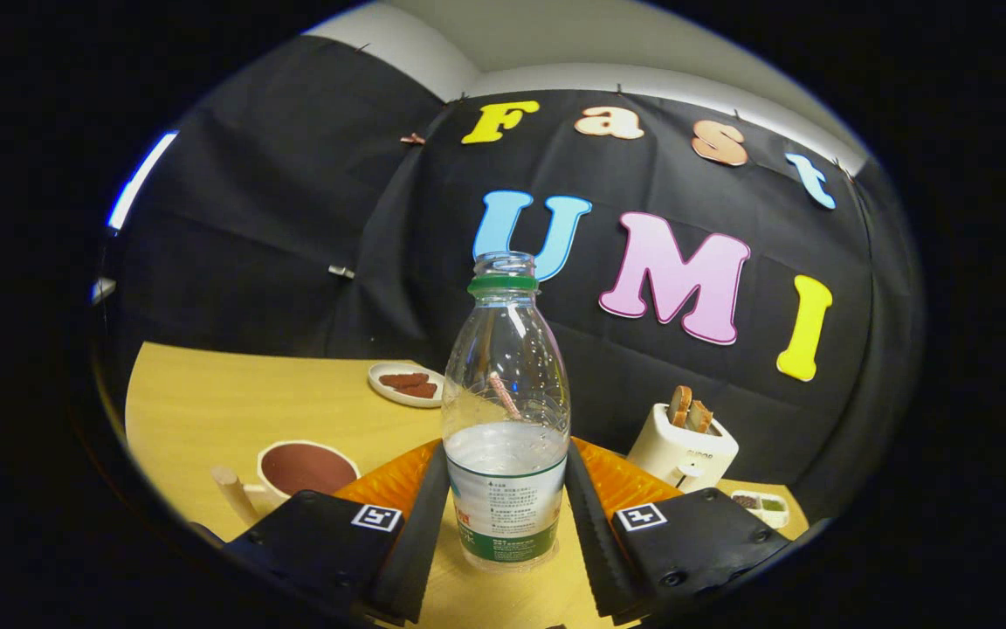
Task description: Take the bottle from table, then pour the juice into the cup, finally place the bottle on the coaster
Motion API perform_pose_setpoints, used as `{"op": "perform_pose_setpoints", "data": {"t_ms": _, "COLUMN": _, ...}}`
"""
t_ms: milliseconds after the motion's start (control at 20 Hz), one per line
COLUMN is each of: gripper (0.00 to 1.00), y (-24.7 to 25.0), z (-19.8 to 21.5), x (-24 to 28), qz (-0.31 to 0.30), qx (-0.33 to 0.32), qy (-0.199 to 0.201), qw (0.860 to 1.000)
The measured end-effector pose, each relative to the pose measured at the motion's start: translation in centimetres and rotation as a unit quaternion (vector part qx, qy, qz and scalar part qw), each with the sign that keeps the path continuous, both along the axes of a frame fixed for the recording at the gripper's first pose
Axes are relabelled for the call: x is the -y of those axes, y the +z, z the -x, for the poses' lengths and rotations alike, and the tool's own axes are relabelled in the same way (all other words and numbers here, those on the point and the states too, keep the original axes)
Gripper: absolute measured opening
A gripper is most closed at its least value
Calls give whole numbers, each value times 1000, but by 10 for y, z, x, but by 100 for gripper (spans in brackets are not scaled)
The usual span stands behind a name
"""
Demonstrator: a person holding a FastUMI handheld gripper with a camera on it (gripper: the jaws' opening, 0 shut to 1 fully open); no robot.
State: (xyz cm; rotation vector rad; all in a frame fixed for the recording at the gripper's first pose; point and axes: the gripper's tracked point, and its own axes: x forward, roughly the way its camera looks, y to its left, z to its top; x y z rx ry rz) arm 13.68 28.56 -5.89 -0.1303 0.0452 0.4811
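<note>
So the bottle (pixel 506 419) stands uncapped on the table (pixel 232 402), partly filled with clear liquid. Left of it sits a cup (pixel 306 467) with brownish contents. Gripper (pixel 506 502) fingers are clamped against both sides of the bottle, grasping its labelled lower half.

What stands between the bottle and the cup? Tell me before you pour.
Nothing visible does. The bottle sits between the fingers of the gripper, which press its sides. The cup stands just beside the fingers, with only bare table around it.
</note>
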Motion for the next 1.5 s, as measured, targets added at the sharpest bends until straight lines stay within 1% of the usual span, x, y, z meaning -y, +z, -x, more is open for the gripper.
{"op": "perform_pose_setpoints", "data": {"t_ms": 100, "gripper": 74, "y": -6, "z": -6, "x": 3, "qz": -29, "qx": -8, "qy": -11, "qw": 999}}
{"op": "perform_pose_setpoints", "data": {"t_ms": 250, "gripper": 74, "y": -14, "z": -17, "x": 7, "qz": -46, "qx": -18, "qy": -27, "qw": 998}}
{"op": "perform_pose_setpoints", "data": {"t_ms": 400, "gripper": 74, "y": -24, "z": -24, "x": 8, "qz": -48, "qx": -15, "qy": -36, "qw": 998}}
{"op": "perform_pose_setpoints", "data": {"t_ms": 800, "gripper": 75, "y": -49, "z": -42, "x": 11, "qz": -67, "qx": -53, "qy": -54, "qw": 995}}
{"op": "perform_pose_setpoints", "data": {"t_ms": 1300, "gripper": 79, "y": -59, "z": -43, "x": 11, "qz": -67, "qx": -63, "qy": -57, "qw": 994}}
{"op": "perform_pose_setpoints", "data": {"t_ms": 1450, "gripper": 91, "y": -59, "z": -42, "x": 13, "qz": -80, "qx": -72, "qy": -56, "qw": 993}}
{"op": "perform_pose_setpoints", "data": {"t_ms": 1500, "gripper": 92, "y": -58, "z": -42, "x": 13, "qz": -82, "qx": -74, "qy": -56, "qw": 992}}
